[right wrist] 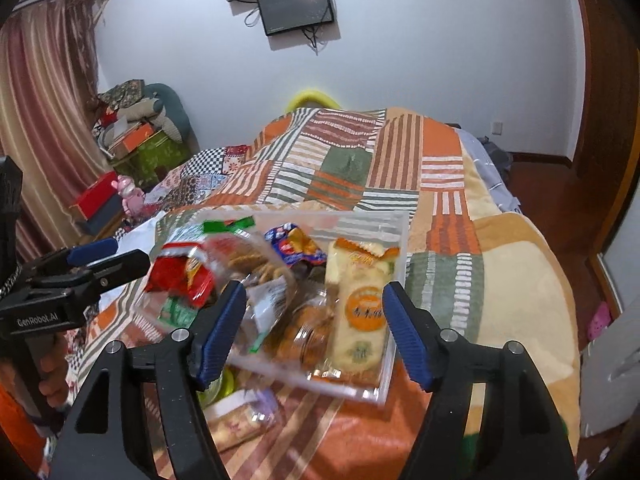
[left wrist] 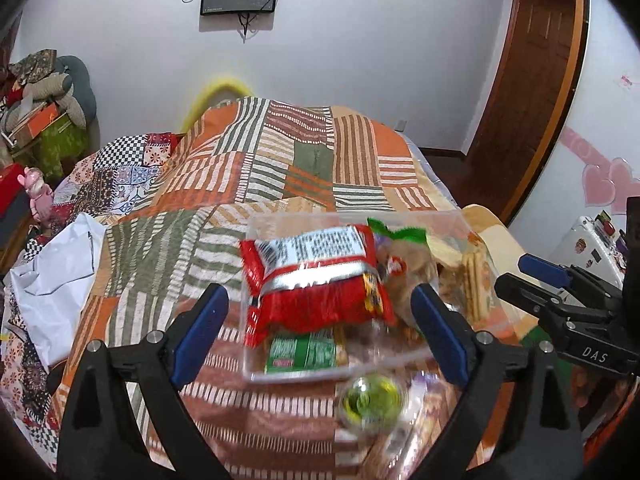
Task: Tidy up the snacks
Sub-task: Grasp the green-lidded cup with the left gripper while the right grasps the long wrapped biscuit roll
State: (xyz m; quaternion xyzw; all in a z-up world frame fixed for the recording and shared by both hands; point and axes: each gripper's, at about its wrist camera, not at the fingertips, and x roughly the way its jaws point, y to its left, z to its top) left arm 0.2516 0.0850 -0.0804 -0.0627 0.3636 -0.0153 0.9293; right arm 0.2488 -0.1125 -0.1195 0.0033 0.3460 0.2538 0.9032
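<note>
A clear plastic bin (left wrist: 256,372) stands on the bed, full of snacks; it also shows in the right wrist view (right wrist: 402,240). On top lies a red packet (left wrist: 316,280), with a green packet (left wrist: 302,354) under it and a cookie bag (left wrist: 408,264) beside it. A yellow-orange cracker pack (right wrist: 360,308) lies at the bin's right side. A small clear cup with green contents (left wrist: 370,404) and a pale snack pack (right wrist: 236,420) lie on the blanket in front of the bin. My left gripper (left wrist: 320,332) is open and empty over the bin's near edge. My right gripper (right wrist: 316,330) is open and empty above the bin.
A striped patchwork blanket (left wrist: 280,160) covers the bed. A white plastic bag (left wrist: 56,272) lies at the left. Boxes and cushions (right wrist: 136,136) pile up by the far wall. A wooden door (left wrist: 532,80) is at the right.
</note>
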